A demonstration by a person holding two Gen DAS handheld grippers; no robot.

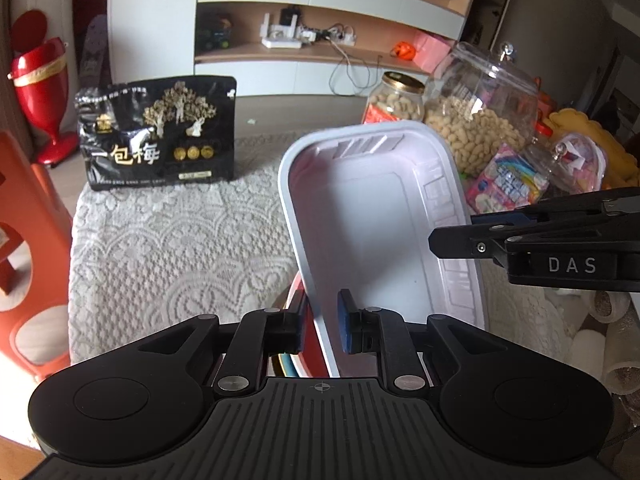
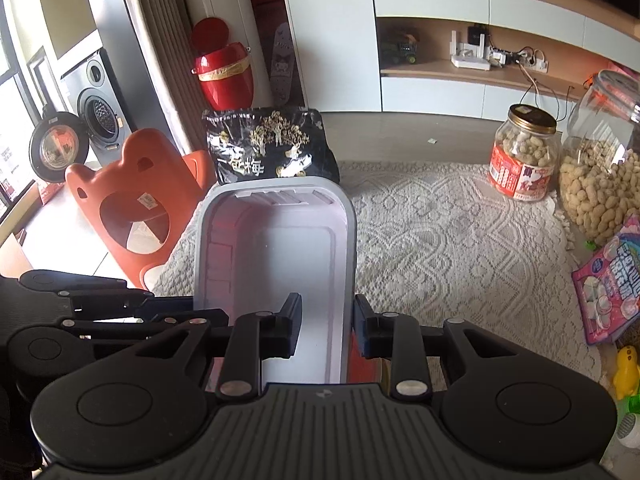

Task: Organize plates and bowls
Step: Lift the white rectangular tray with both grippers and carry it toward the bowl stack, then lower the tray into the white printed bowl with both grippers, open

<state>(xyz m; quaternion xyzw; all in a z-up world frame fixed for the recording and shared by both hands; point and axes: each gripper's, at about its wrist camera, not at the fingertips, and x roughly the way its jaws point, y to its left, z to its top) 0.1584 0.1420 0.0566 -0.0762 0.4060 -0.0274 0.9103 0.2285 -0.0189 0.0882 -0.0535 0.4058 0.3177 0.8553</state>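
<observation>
A pale rectangular plastic tray (image 1: pixel 360 220) (image 2: pixel 280 248) is held between both grippers over the lace-covered table. My left gripper (image 1: pixel 322 326) is shut on the tray's left wall. My right gripper (image 2: pixel 327 330) is shut on its right wall and shows in the left wrist view as the black fingers (image 1: pixel 460 242) at the rim. The left gripper's fingers (image 2: pixel 180 316) reach the tray from the left in the right wrist view. Under the tray's near end a red plate (image 1: pixel 309 336) (image 2: pixel 362 364) and other coloured rims (image 1: pixel 288 364) peek out, mostly hidden.
A black snack bag (image 1: pixel 160 136) (image 2: pixel 272 148) stands at the table's far edge. Peanut jars (image 1: pixel 476 120) (image 2: pixel 524 160) and a pink sweets pack (image 2: pixel 608 284) line the right side. An orange stool (image 2: pixel 132 204) sits off the table's left edge. Lace cloth (image 2: pixel 440 240) covers the table.
</observation>
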